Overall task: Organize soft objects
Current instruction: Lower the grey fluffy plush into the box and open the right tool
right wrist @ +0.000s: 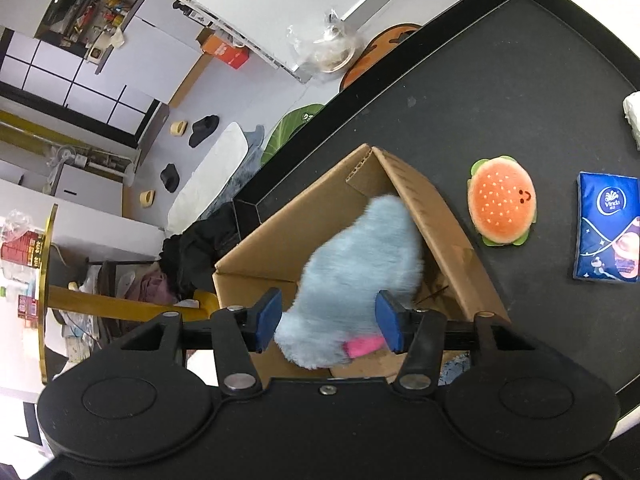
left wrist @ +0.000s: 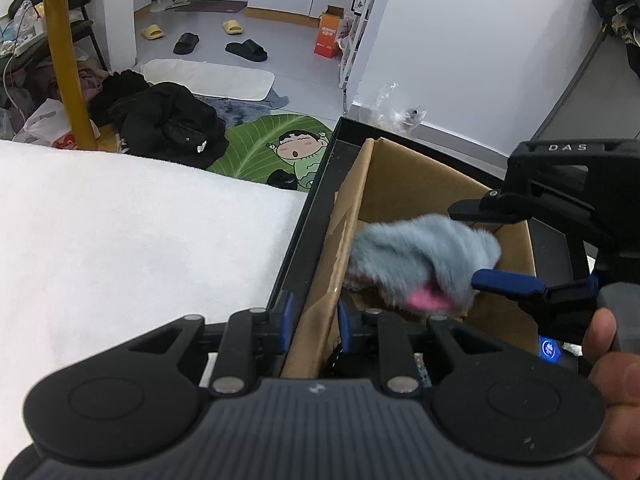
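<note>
the left gripper [left wrist: 313, 322] clamps the brown cardboard box's [left wrist: 404, 184] wall; the right gripper's [right wrist: 328, 322] jaws stand apart around a fluffy blue plush toy [right wrist: 360, 264] over the box.

Lived-in home, likely a small flat.

Slippers [left wrist: 246, 50] lie scattered on a grey floor beside a white mat [left wrist: 208, 78] and a leaf-shaped cartoon rug [left wrist: 276, 148]. Black clothes [left wrist: 168, 124] are heaped by a yellow table leg [left wrist: 66, 60]. On the black tabletop [right wrist: 480, 92], near its right edge, sit a burger plush [right wrist: 502, 200] and a tissue pack [right wrist: 606, 226].
</note>
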A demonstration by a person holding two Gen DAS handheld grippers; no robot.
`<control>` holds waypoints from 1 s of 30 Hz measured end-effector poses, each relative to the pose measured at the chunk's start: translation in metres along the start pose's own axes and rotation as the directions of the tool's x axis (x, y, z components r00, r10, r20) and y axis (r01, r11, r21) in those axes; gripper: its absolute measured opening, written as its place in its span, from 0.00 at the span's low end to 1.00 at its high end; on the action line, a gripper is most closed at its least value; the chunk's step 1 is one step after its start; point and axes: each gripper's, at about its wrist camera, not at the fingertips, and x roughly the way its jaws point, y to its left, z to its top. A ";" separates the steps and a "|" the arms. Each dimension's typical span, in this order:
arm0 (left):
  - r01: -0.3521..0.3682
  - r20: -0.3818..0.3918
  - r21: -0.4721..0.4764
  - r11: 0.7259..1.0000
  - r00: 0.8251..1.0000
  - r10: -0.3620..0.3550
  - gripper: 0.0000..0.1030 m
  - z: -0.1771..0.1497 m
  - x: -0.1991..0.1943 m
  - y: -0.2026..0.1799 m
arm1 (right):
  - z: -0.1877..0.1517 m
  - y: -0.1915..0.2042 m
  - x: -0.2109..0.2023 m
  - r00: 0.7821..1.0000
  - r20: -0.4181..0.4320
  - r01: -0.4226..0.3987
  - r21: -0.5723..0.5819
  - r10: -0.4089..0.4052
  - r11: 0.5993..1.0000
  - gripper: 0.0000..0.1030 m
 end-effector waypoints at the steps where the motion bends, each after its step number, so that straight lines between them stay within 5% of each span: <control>1: -0.002 0.000 0.001 1.000 1.000 0.002 0.22 0.000 0.001 -0.001 | 0.000 0.000 -0.001 1.000 -0.005 -0.001 0.000 0.001 1.000 0.50; 16: -0.061 0.009 0.050 0.997 0.998 0.061 0.26 0.000 -0.005 -0.013 | -0.003 -0.011 -0.023 0.998 -0.058 0.000 -0.067 -0.004 0.998 0.51; 23: -0.085 0.025 0.046 0.995 0.996 0.084 0.50 0.005 -0.013 -0.018 | 0.000 -0.015 -0.045 0.998 -0.066 -0.028 -0.121 0.020 0.992 0.56; 30: -0.100 0.050 0.097 0.990 0.994 0.096 0.63 0.004 -0.021 -0.033 | 0.009 -0.019 -0.068 0.999 -0.033 -0.039 -0.193 0.033 0.980 0.63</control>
